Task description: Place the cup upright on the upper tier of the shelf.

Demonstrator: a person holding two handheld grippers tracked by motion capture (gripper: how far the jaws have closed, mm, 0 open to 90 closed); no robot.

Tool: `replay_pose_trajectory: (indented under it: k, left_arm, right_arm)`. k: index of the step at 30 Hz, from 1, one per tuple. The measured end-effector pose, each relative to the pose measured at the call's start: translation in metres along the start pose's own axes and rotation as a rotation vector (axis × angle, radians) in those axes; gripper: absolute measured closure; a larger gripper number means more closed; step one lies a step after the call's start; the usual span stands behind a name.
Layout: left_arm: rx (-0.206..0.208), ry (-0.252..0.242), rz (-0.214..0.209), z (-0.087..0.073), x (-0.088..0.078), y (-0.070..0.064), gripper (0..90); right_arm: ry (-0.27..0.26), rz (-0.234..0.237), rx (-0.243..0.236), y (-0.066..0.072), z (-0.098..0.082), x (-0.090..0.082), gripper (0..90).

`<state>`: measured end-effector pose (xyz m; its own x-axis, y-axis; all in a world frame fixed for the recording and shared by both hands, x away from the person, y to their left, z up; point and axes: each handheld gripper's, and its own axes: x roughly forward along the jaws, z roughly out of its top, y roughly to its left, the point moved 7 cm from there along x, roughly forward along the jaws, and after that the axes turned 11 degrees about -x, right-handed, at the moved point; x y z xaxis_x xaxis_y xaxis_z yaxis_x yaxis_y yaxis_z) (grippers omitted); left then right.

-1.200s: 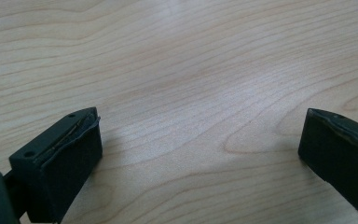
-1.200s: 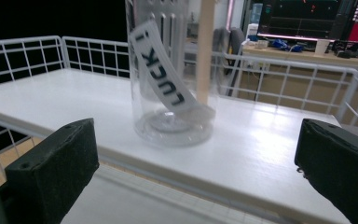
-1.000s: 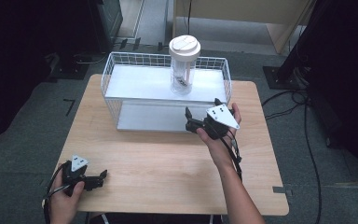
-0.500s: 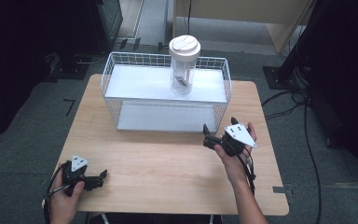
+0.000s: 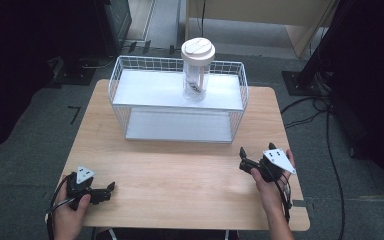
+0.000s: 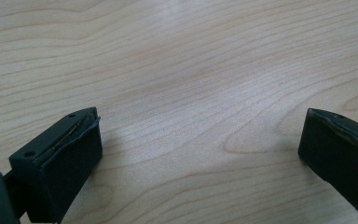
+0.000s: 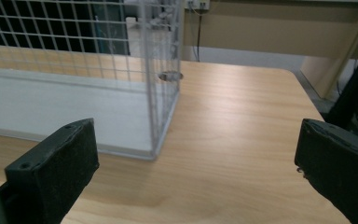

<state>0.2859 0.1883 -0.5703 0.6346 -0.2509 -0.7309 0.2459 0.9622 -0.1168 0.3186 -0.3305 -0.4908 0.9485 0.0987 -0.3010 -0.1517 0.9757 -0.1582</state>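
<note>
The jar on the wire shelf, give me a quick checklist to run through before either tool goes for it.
1. Jar upright on the top level of the wire shelf: ok.
2. Lid on the jar: ok; whether it is tight, cannot tell.
3. Right tool open with nothing between its jaws: ok.
4. Left tool open over bare table, holding nothing: ok.
5. Table free of things between the right tool and the shelf: ok.
6. What is inside the jar and how heavy it is: cannot tell.
</note>
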Motion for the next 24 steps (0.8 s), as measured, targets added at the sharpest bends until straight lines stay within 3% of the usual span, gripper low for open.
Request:
replay_pose_trajectory:
  k: [6,15,20,24]
  left_arm:
    - [0.000,0.000,0.000,0.000,0.000,0.000,0.0]
    - [0.000,0.000,0.000,0.000,0.000,0.000,0.0]
    - [0.000,0.000,0.000,0.000,0.000,0.000,0.0]
    - [0.000,0.000,0.000,0.000,0.000,0.000,0.0]
  right_arm:
    - [0.041,-0.031,0.023,-0.018,-0.025,-0.009,0.0]
    - [0.123,-0.060,-0.012,-0.039,-0.060,-0.024,0.0]
    - [0.167,-0.050,-0.025,-0.047,-0.076,-0.034,0.0]
    - [0.216,-0.029,0.000,-0.054,-0.086,-0.040,0.0]
